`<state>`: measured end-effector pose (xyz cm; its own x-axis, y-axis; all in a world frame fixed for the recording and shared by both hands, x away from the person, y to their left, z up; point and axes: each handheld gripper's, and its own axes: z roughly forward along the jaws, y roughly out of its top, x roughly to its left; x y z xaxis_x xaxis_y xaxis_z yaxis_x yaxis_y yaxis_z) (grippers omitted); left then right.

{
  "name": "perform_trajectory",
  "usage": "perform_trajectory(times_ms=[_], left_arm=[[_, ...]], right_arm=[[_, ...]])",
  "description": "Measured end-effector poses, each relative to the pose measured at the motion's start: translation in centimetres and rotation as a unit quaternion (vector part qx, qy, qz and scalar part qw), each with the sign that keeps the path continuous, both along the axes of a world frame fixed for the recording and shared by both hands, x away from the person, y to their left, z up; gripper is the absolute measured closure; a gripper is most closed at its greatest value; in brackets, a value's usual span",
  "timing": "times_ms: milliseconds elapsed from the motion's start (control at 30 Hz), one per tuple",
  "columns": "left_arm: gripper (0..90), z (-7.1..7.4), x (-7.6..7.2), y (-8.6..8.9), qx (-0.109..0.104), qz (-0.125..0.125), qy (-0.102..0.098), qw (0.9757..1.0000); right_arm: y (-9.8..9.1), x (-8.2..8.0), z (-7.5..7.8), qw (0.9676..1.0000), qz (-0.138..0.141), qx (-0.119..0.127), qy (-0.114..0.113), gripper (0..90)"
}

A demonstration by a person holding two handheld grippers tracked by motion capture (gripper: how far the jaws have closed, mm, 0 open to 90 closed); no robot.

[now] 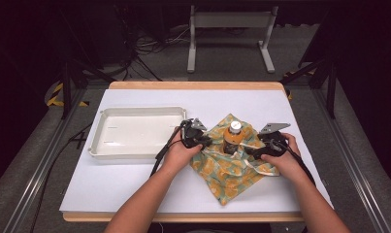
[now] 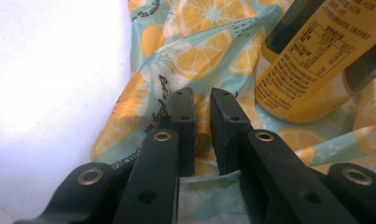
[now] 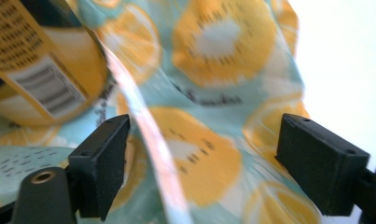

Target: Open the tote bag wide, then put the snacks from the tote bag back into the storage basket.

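A thin cloth (image 1: pixel 230 167) printed with orange and lemon slices on a pale teal ground is spread, rumpled, on the white table sheet (image 1: pixel 135 179), right of centre and just right of a shallow white tray (image 1: pixel 98 133). Small black script lettering is seen among the printed fruit in the left gripper view, and a white hem is seen along a raised fold in the right gripper view. An orange-labelled bottle (image 1: pixel 233 138) with a pale cap is stood upright on the cloth, near its far half; dark liquid or a dark band is visible above the label, on which fine print and a barcode are carried. The left gripper (image 2: pixel 202 112) is held at the cloth's left edge, with its jaws drawn nearly together and a fold of the cloth pinched between them, just beside the bottle's base. The right gripper (image 3: pixel 199 158) is held at the cloth's right side, its jaws spread wide; the raised fold of fabric lies between them, but the pads are not seen pressing on it. Both grippers are seen flanking the bottle from above.
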<state>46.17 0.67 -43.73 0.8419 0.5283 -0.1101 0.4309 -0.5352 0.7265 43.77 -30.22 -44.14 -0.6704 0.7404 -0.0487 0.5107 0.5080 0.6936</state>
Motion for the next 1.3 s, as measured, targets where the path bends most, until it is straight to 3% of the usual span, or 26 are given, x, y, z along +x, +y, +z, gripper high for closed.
perform_trajectory(times_ms=[67, 167, 233, 333, 467, 500, 633, 733, 833, 967, 1067, 1100, 1200, 1300], left_arm=[[79.8, 0.0, 0.0, 0.0, -0.002, 0.002, 0.002, 1.0], [71.0, 0.1, -0.1, 0.0, -0.01, 0.003, 0.011, 0.9999], [68.2, 0.4, -0.3, -0.1, -0.026, -0.001, 0.004, 0.9996], [53.3, 1.0, -0.8, -0.3, -0.047, -0.007, -0.013, 0.9988], [46.2, 1.9, -1.4, -0.3, -0.06, -0.013, -0.032, 0.9976], [45.9, 2.8, -1.9, -0.2, -0.075, -0.019, -0.046, 0.996], [47.1, 3.8, -2.8, 0.0, -0.092, -0.023, -0.056, 0.994], [50.1, 5.3, -4.3, 0.2, -0.106, -0.035, -0.068, 0.9914], [51.7, 5.9, -5.2, 0.3, -0.111, -0.043, -0.073, 0.9902], [56.7, 6.8, -7.2, 0.0, -0.125, -0.069, -0.075, 0.9869], [57.5, 6.6, -7.9, -0.7, -0.128, -0.088, -0.077, 0.9849], [59.3, 6.0, -8.2, -1.2, -0.126, -0.103, -0.068, 0.9843], [62.4, 5.2, -8.2, -1.7, -0.119, -0.11, -0.062, 0.9849], [65.2, 4.1, -8.2, -2.2, -0.112, -0.122, -0.043, 0.9852]], right_arm=[[-0.5, -0.1, 0.0, 0.9999, -0.004, 0.006, 0.01, 17.4], [-0.8, -0.3, 0.0, 0.9999, -0.004, 0.005, 0.01, 17.4], [-0.8, -0.4, 0.1, 0.9999, -0.004, 0.003, 0.011, 17.8], [-0.5, -0.5, 0.2, 0.9999, -0.005, -0.002, 0.011, 20.0], [-0.4, -0.6, 0.4, 1.0, -0.006, -0.005, 0.006, 22.2], [-0.3, -0.8, 0.7, 0.9999, -0.007, -0.005, -0.006, 24.2], [-0.3, -1.0, 1.1, 0.9998, -0.008, 0.001, -0.02, 24.4], [-0.4, -1.2, 1.5, 0.9994, -0.009, 0.007, -0.032, 24.4], [-0.4, -1.2, 1.6, 0.9993, -0.01, 0.008, -0.036, 24.4], [-0.4, -1.4, 1.8, 0.9989, -0.013, 0.013, -0.043, 24.5], [-0.5, -1.5, 2.0, 0.9984, -0.013, 0.018, -0.052, 25.9], [-0.5, -1.5, 2.1, 0.9983, -0.013, 0.02, -0.053, 26.1], [-0.6, -1.6, 2.2, 0.9981, -0.013, 0.023, -0.055, 26.3], [-0.6, -1.7, 2.3, 0.9979, -0.012, 0.024, -0.058, 26.5]])
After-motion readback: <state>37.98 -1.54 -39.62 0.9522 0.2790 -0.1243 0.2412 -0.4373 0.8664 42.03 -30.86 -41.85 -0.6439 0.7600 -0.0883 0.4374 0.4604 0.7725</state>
